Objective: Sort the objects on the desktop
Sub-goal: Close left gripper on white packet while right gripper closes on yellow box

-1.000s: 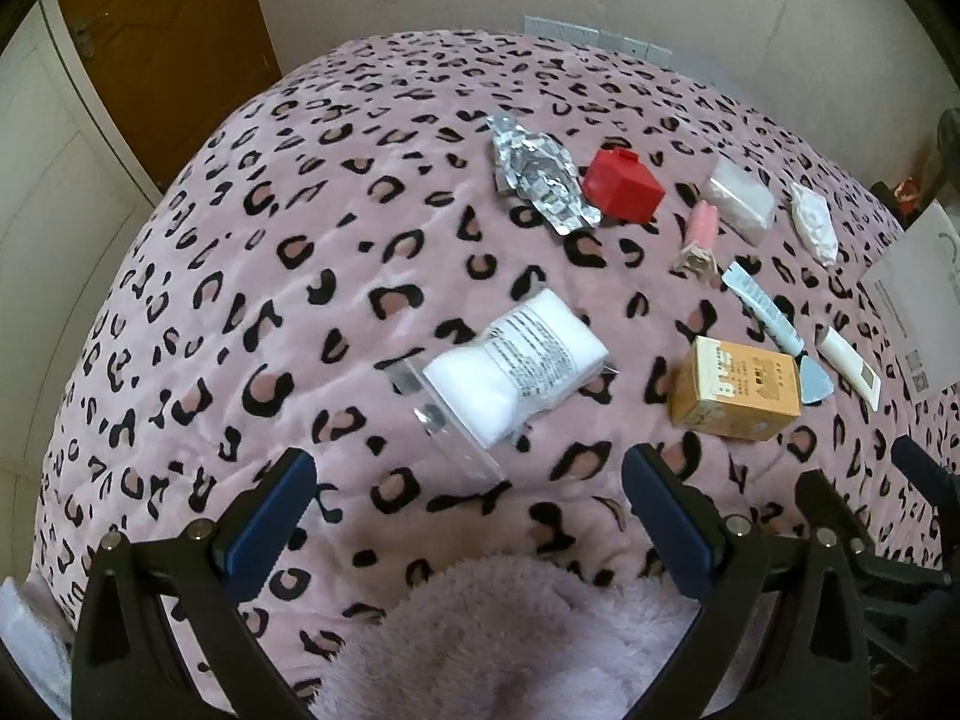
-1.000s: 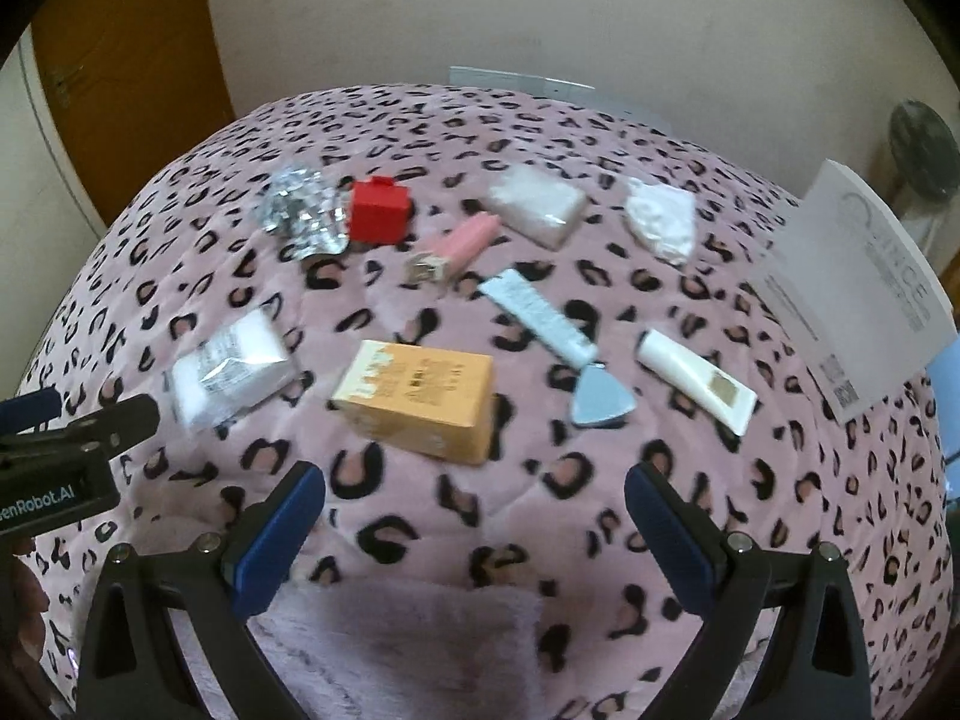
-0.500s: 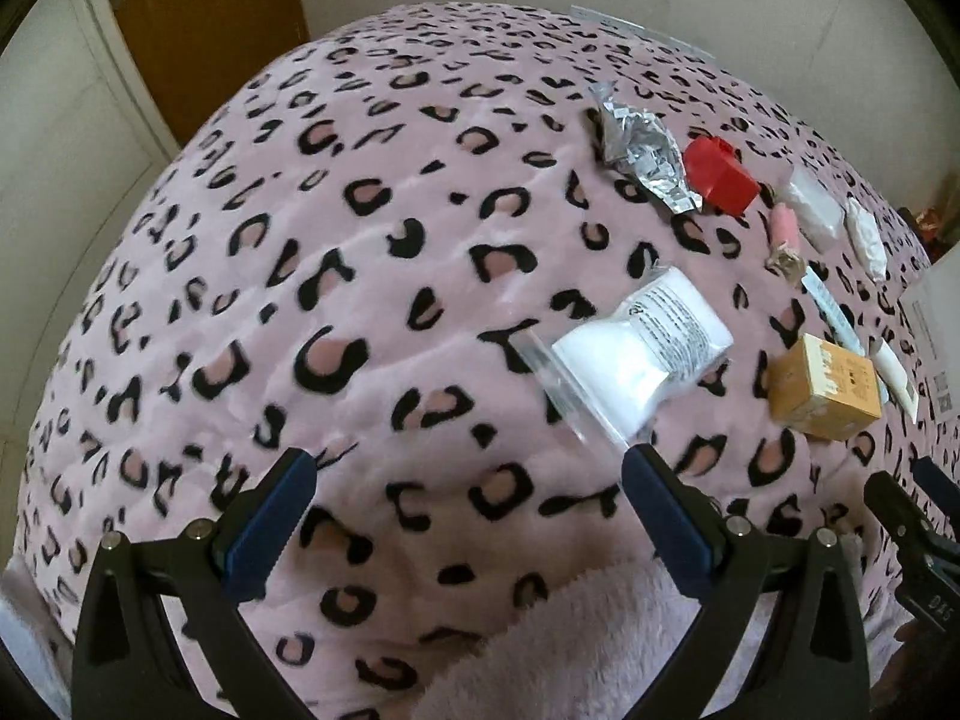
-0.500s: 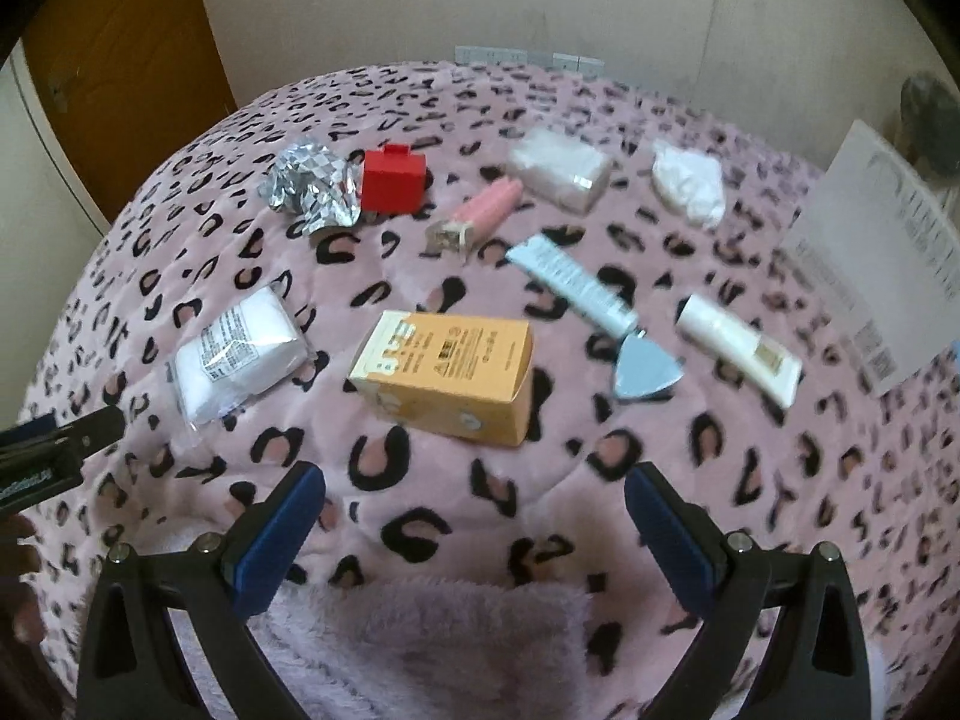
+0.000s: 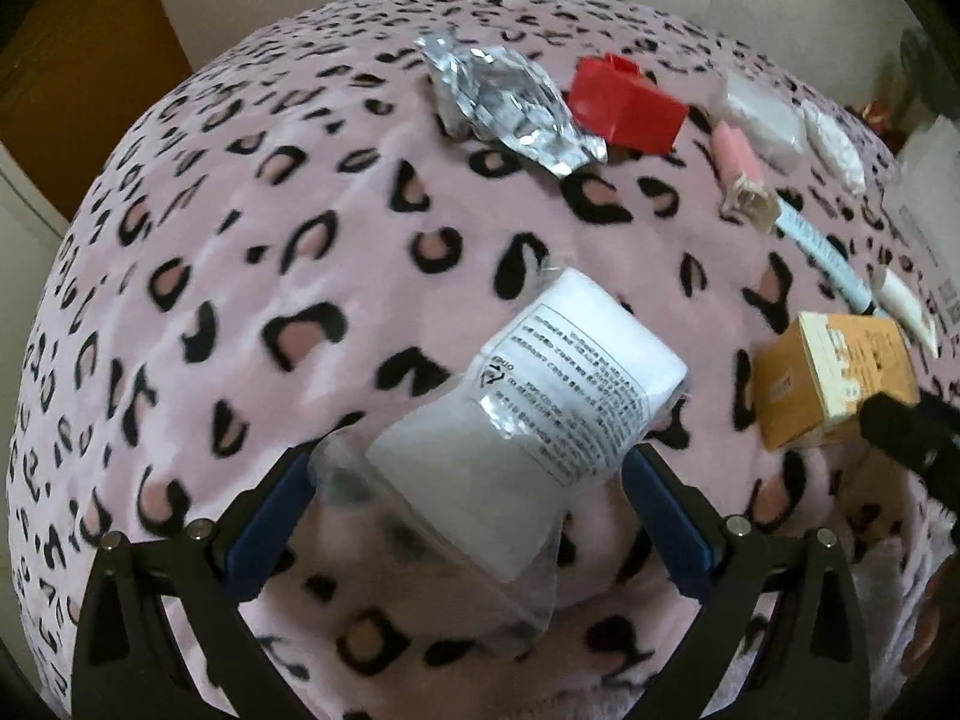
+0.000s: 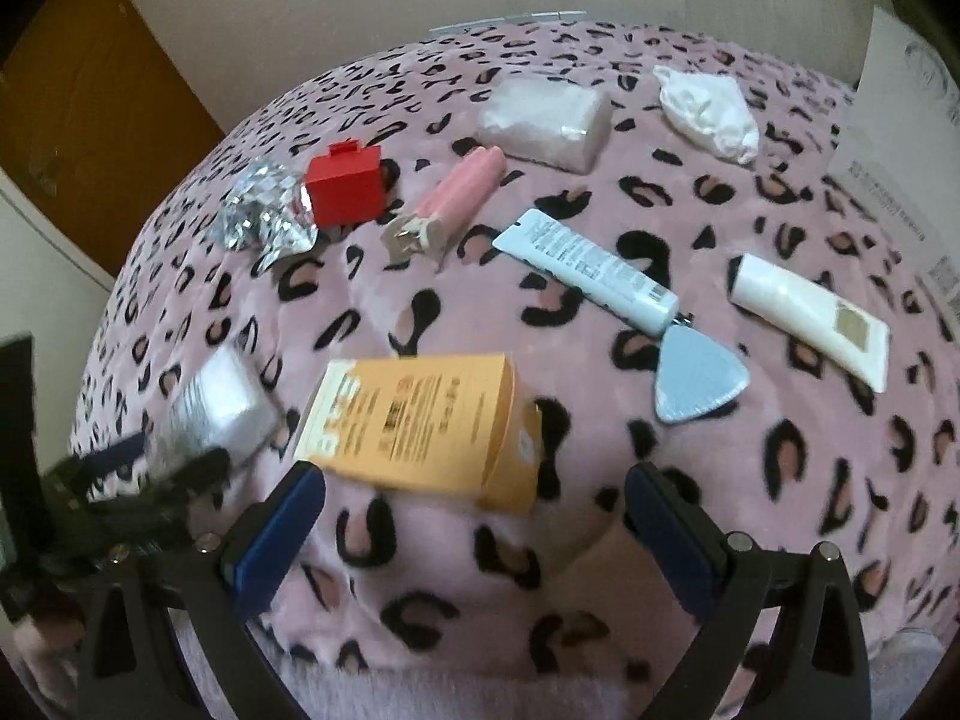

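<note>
A white packet in clear plastic [image 5: 522, 420] lies on the pink leopard-print blanket [image 5: 240, 252], and its near half sits between the spread blue fingers of my left gripper [image 5: 468, 510], which is open. An orange box [image 6: 420, 420] lies just ahead of my right gripper [image 6: 471, 534], also open, with the box's near edge level with the fingertips. The same orange box [image 5: 828, 378] shows at the right of the left wrist view, beside a dark part of the right gripper [image 5: 906, 438]. The left gripper [image 6: 90, 492] appears blurred at the left edge of the right wrist view.
Further back lie crumpled silver foil [image 5: 510, 102], a red box [image 5: 624, 102], a pink tube [image 6: 456, 198], a pale blue tube [image 6: 588, 267] with a triangular tag [image 6: 696, 384], a white tube [image 6: 810, 318], a clear pack [image 6: 546, 120], a white bag [image 6: 708, 108] and a white sheet [image 6: 900, 150].
Both grippers have come forward and lower. The white packet now lies between the left fingers, and the orange box has come up close to the right fingers. Both stay open.
</note>
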The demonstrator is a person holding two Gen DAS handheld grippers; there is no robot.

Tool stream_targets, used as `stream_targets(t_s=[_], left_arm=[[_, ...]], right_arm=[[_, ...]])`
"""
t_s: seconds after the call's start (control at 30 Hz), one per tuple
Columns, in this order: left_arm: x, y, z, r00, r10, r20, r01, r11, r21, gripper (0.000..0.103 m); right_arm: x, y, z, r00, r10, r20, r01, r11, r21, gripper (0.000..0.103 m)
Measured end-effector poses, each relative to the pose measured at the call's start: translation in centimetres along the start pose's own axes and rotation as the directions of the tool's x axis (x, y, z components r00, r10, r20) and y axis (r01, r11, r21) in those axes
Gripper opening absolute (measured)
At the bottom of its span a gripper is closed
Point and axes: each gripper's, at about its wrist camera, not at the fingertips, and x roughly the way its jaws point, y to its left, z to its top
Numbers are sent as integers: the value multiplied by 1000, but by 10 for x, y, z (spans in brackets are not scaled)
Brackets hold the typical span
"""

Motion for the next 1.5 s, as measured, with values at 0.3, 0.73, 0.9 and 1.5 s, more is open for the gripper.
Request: stream_targets(t_s=[0.3,0.73,0.9,1.5], left_arm=[[26,-13,5,1000,16,-5,-16,998,53,103],[25,-21,7,999,8,34,-10,999,35,92],[22,-18,9,999,-6,51,6,1000,1,69],[-12,6,2,996,3,84,7,992,-125,45]], right_arm=[[36,-9,10,981,180,-67,-175,981,85,103],[44,6,14,980,197,20,-198,973,117,99],[39,6,16,968,245,59,-250,961,120,69],[13,17,0,965,245,93,-252,964,80,54]])
